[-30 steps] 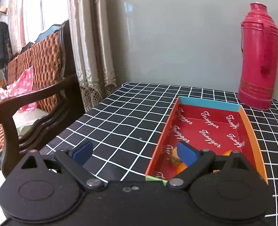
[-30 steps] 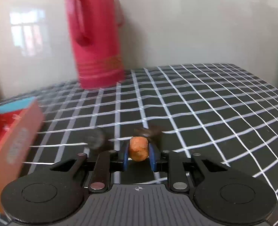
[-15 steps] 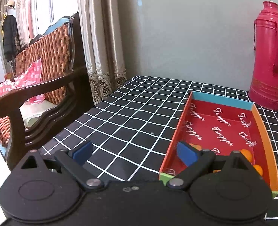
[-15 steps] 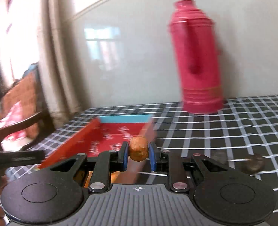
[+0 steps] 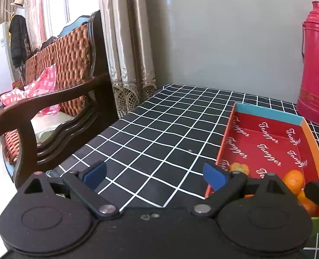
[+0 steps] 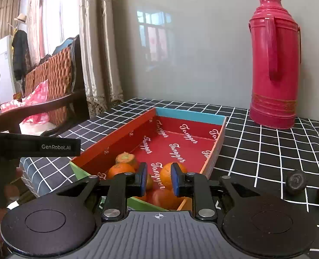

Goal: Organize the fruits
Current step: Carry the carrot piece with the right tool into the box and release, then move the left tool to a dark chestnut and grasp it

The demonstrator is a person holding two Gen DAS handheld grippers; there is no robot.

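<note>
A red cardboard box (image 6: 125, 138) printed "Tangger" lies on the black checked table; it also shows in the left wrist view (image 5: 310, 133). Several orange fruits (image 6: 120, 169) sit in its near end, seen too in the left wrist view (image 5: 293, 179). My right gripper (image 6: 158, 179) is open and empty just above the fruits at the box's near end. My left gripper (image 5: 155, 173) is wide open and empty, over the table left of the box. Two dark fruits (image 6: 295, 181) lie on the table to the right of the box.
A red thermos (image 6: 273, 64) stands at the back right by the wall, also in the left wrist view (image 5: 317, 64). A wooden wicker chair (image 5: 58, 82) stands off the table's left edge, by curtains (image 5: 125, 43).
My right gripper swung left from the table to over the box and opened; the small orange-brown fruit it held is out of its jaws. The left gripper drifted left, still open.
</note>
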